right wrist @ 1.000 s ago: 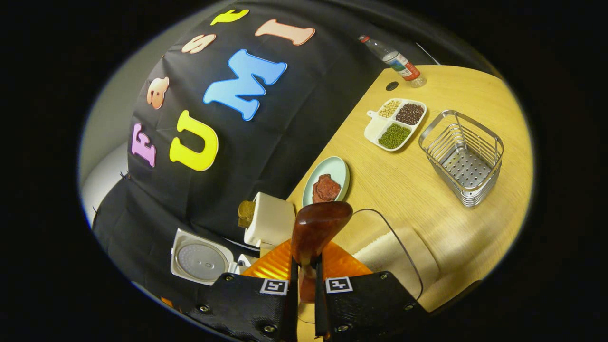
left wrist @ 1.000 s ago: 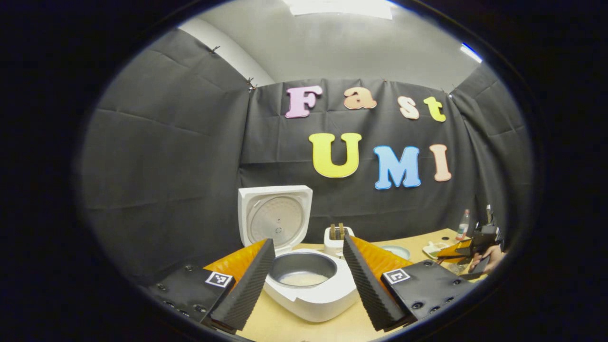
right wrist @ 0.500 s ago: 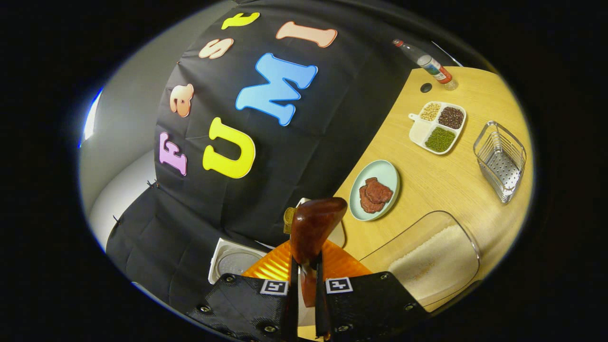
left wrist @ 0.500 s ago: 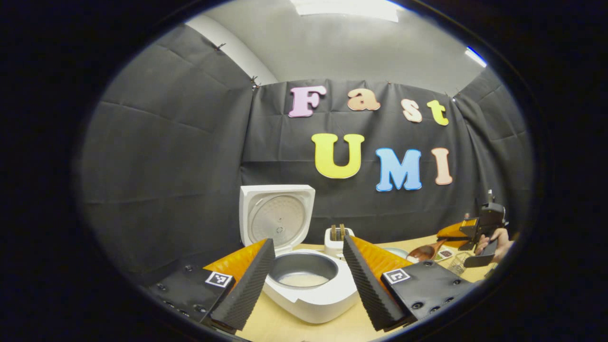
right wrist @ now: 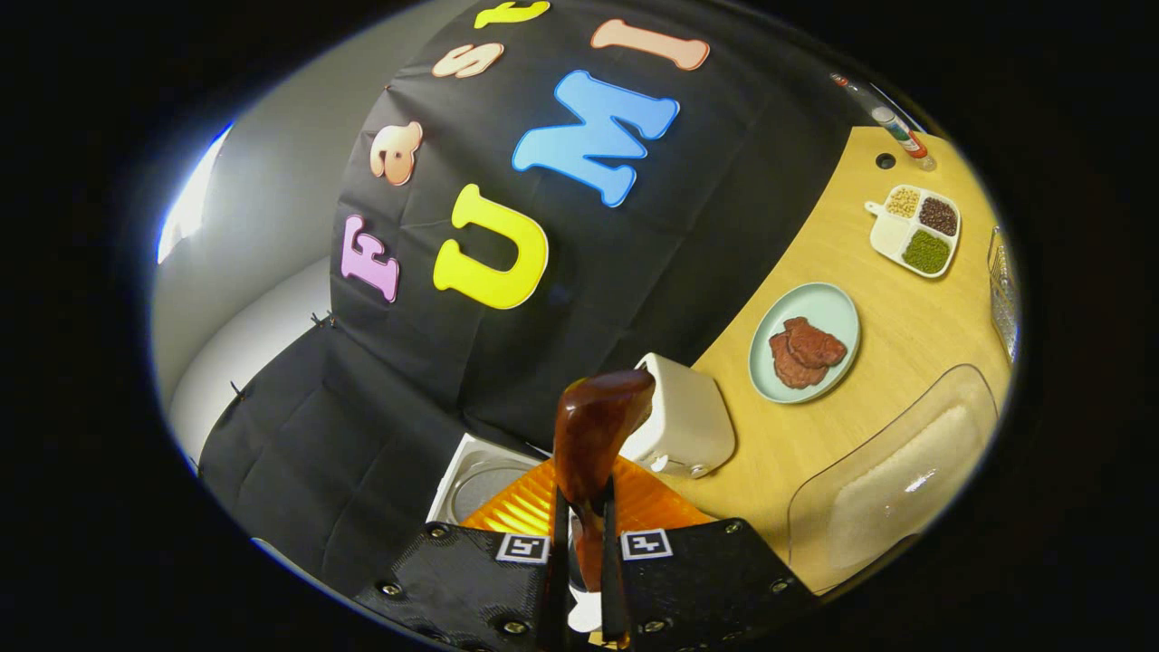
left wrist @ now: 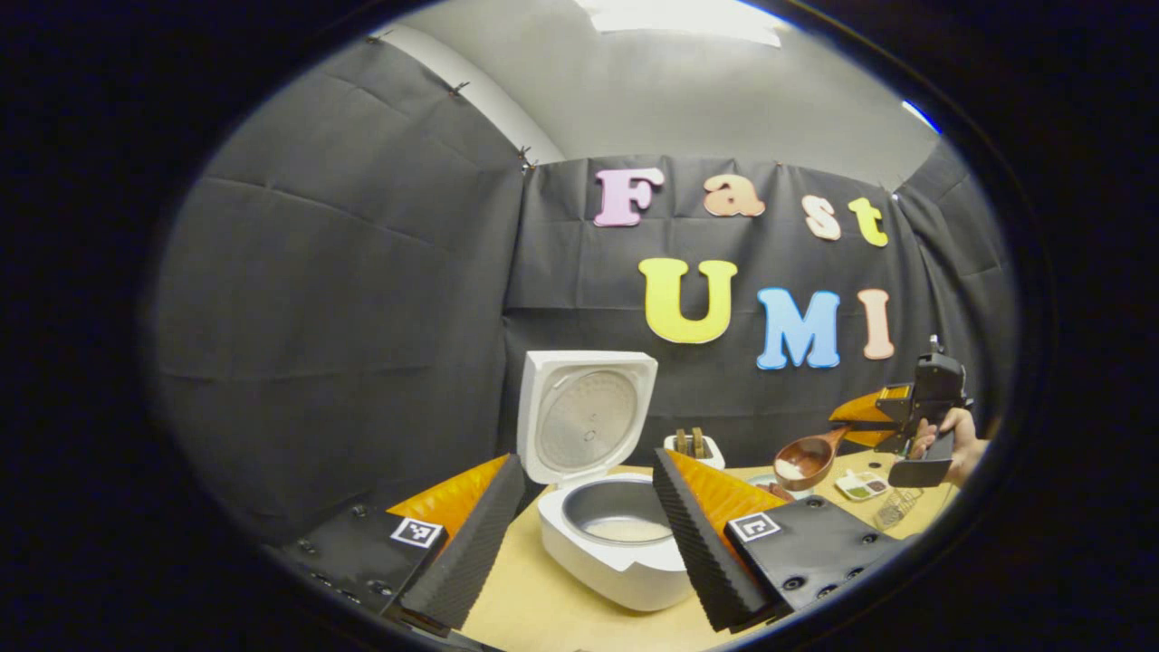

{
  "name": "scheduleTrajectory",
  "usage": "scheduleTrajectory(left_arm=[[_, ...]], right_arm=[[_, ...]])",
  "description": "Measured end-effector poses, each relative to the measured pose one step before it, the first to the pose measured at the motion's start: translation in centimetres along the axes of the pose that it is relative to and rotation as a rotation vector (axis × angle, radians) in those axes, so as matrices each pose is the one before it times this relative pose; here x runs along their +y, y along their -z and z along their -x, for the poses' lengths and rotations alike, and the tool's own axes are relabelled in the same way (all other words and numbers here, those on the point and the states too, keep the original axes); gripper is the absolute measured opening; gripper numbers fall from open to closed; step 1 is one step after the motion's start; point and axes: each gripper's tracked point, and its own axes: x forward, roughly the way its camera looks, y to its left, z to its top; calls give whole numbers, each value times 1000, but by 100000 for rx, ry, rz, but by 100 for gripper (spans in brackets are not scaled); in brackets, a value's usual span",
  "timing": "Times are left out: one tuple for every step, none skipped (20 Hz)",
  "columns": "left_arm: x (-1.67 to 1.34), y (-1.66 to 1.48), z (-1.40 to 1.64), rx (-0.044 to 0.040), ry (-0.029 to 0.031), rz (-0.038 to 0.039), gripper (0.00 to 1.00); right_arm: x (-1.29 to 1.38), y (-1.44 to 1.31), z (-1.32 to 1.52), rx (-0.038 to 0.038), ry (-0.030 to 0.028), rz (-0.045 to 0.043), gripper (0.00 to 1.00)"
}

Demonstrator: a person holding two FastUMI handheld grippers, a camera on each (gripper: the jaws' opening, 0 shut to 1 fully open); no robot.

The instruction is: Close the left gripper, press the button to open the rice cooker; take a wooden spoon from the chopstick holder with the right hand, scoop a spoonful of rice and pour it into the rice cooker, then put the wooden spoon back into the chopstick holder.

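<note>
Two steps look done: rice cooker (left wrist: 616,507) sits lid-up at lower centre of the left gripper view, and the wooden spoon (left wrist: 806,460) at right carries rice. Right tool (right wrist: 579,580) is clamped on the spoon handle, left tool (left wrist: 579,534) spread wide, holding nothing. Left, I'd judge: pour into the pot, return spoon to chopstick holder (right wrist: 684,426) on the tabletop (right wrist: 896,308).
</note>
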Motion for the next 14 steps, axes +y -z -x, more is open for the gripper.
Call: scheduleTrajectory(left_arm=[[687, 207, 241, 265, -1264, 468, 99], [695, 156, 323, 375, -1334, 454, 96], [710, 293, 350, 411, -1366, 318, 96], [741, 198, 360, 386, -1536, 146, 96], [629, 152, 286, 329, -1310, 146, 96], [533, 143, 309, 343, -1196, 89, 99], [589, 172, 199, 85, -1194, -94, 96], [564, 155, 208, 328, -1194, -181, 99], [550, 432, 157, 334, -1078, -139, 99], [511, 251, 188, 429, -1075, -27, 98], [417, 250, 324, 583, -783, 181, 97], [374, 383, 137, 736, -727, 226, 96], [420, 621, 192, 923, -677, 187, 96], [392, 416, 70, 903, -749, 163, 95]], right_arm=[[422, 654, -717, 1094, -686, 660, 15], [370, 722, -840, 1289, -403, 755, 14], [332, 678, -762, 1034, -309, 906, 14], [233, 574, -708, 753, -195, 946, 14], [221, 705, -707, 886, -277, 933, 14], [226, 695, -697, 1053, -3, 929, 14], [167, 595, -717, 922, 191, 1141, 14], [274, 631, -761, 935, 239, 1521, 14], [401, 536, -764, 854, -22, 1951, 14], [586, 541, -716, 724, 41, 2325, 14], [312, 469, -838, 487, 65, 2624, 14], [200, 515, -1068, 496, 481, 2999, 14], [78, 667, -960, 792, 751, 3047, 14], [196, 668, -1050, 683, 665, 3284, 14]])
